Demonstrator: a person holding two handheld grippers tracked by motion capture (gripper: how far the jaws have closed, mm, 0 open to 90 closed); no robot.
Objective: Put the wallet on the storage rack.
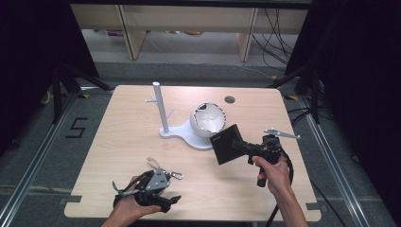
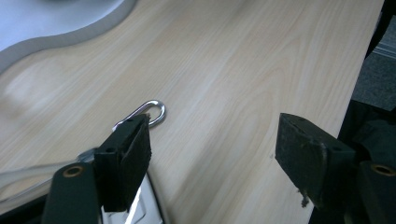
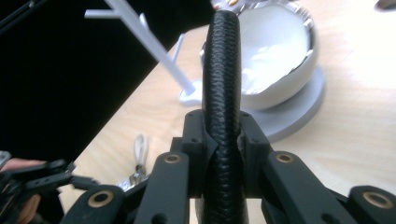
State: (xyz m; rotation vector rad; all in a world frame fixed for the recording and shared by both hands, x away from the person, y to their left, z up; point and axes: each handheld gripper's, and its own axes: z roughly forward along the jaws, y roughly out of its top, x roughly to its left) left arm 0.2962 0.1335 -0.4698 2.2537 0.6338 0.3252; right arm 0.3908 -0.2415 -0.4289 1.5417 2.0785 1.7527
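My right gripper point(image 1: 242, 145) is shut on a black leather wallet point(image 1: 226, 143), held off the table just right of the white stand. In the right gripper view the wallet point(image 3: 224, 70) stands edge-on between the pads, in front of the stand's round bowl point(image 3: 280, 51). My left gripper point(image 1: 174, 189) lies low near the table's front left, open with nothing between its jaws. A bunch of keys on a silver carabiner point(image 1: 166, 171) lies on the wood beside it. In the left gripper view the carabiner point(image 2: 154, 112) peeks out past the left fingertip point(image 2: 133, 149) of my left gripper point(image 2: 217, 135).
The white stand point(image 1: 182, 135) has a thin post point(image 1: 160, 106) with side pegs and a foil-lined bowl point(image 1: 207, 120). The wooden table point(image 1: 118, 142) has a round cable hole point(image 1: 230, 100) at the back. Black curtains and tripod legs flank the table.
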